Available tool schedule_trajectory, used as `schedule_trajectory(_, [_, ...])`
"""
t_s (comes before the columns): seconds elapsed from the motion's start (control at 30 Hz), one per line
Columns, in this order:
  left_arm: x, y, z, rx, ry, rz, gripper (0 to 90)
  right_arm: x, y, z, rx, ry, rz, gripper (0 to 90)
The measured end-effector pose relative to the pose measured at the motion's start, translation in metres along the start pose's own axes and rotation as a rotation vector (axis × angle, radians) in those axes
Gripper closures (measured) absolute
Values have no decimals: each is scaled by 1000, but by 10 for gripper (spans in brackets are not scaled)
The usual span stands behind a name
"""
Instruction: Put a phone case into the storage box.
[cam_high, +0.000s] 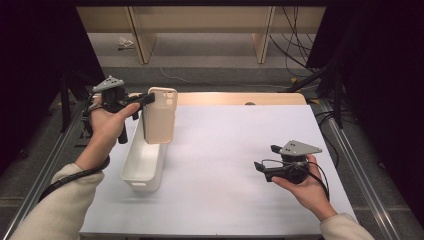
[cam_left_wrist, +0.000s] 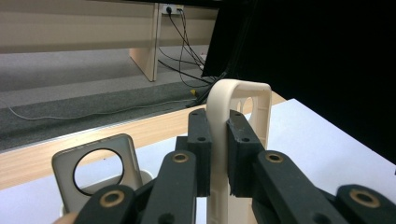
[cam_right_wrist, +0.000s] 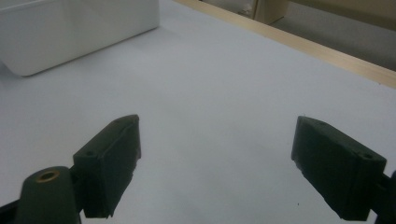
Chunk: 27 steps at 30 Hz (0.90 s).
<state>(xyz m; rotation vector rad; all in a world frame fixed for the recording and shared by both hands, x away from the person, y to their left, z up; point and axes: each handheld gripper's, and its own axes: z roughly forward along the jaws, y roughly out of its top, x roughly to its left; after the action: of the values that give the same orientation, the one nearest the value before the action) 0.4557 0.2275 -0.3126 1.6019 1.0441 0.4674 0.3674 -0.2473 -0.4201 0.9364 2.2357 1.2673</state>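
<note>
A beige phone case (cam_high: 160, 117) hangs upright over the far end of a long white bin (cam_high: 145, 162) at the table's left. My left gripper (cam_high: 149, 98) is shut on the case's upper edge, coming at it from the left. In the left gripper view the two black pads (cam_left_wrist: 200, 140) pinch the case's rim (cam_left_wrist: 219, 107) between them at my left gripper (cam_left_wrist: 218, 144). A second, greyer case (cam_left_wrist: 100, 165) with a round camera hole stands just below and to the left. My right gripper (cam_high: 266, 159) rests low at the right of the table, open, nothing between its jaws (cam_right_wrist: 224, 163).
The white sheet (cam_high: 225, 150) covers the table, with a wooden strip (cam_high: 240, 98) along its far edge. The bin's corner (cam_right_wrist: 70, 32) lies far ahead of the right gripper. Beyond the table are grey floor, wooden furniture legs and cables.
</note>
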Motion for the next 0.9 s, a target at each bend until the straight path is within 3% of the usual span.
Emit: schedule_trajectory(0.9, [15,5,1,-1,40,7,815,-2,-1,-2,-3,-6,8,167])
